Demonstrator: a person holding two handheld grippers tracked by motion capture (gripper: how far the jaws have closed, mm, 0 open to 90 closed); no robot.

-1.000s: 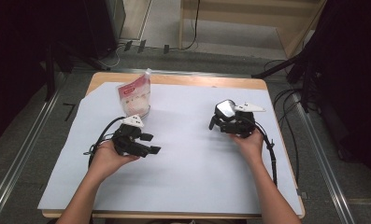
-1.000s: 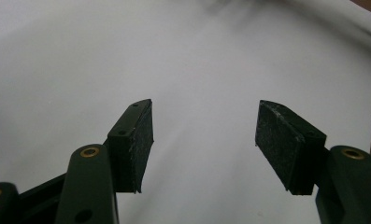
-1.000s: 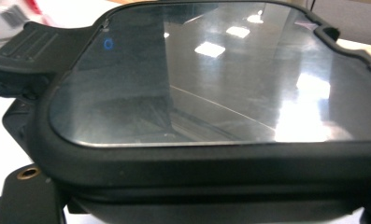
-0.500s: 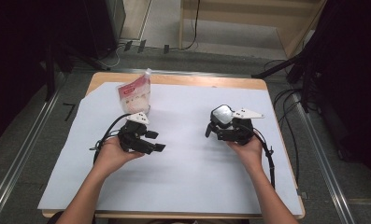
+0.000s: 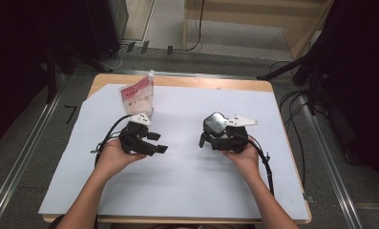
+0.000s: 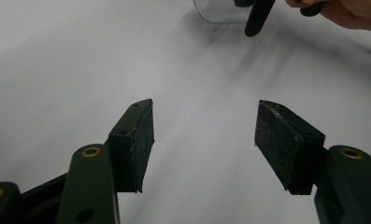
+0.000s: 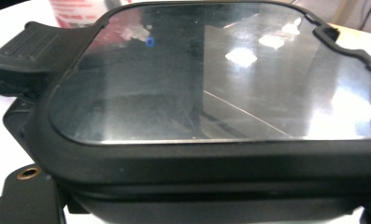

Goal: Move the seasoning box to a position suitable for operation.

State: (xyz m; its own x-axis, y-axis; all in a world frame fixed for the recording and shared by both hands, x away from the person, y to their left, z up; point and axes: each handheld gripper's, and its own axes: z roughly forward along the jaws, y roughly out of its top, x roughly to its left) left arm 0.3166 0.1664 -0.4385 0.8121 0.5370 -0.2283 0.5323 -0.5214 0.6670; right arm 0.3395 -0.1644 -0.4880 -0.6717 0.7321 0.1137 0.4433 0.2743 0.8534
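As seen from above, far left: pouch (image 5: 138, 98), red and white, upright near the table's (image 5: 187, 82) back-left corner, on the white sheet (image 5: 187, 181)
Left hand (image 5: 113, 157): wrapped round the left gripper (image 5: 157, 142), just in front of the pouch, not touching it
Left gripper grip: jaws spread wide, nothing between them, just bare sheet under the pads (image 6: 141, 140) in the left gripper view
Left gripper aim: pointed across the sheet toward the other hand
Middle: plain white sheet between the two grippers, well apart from each other
Container (image 5: 215, 123): clear body, black-rimmed lid (image 7: 211, 70) with a shiny top, right of centre, tipped a bit so the lid faces up and left
Right gripper (image 5: 211, 138): clamped onto the container from below and behind, lid right up close in the right gripper view
Contact with sheet: hard to tell whether the container is resting on it or lifted just off
Right hand (image 5: 242, 155): behind the right gripper, cable trailing off toward the near right edge
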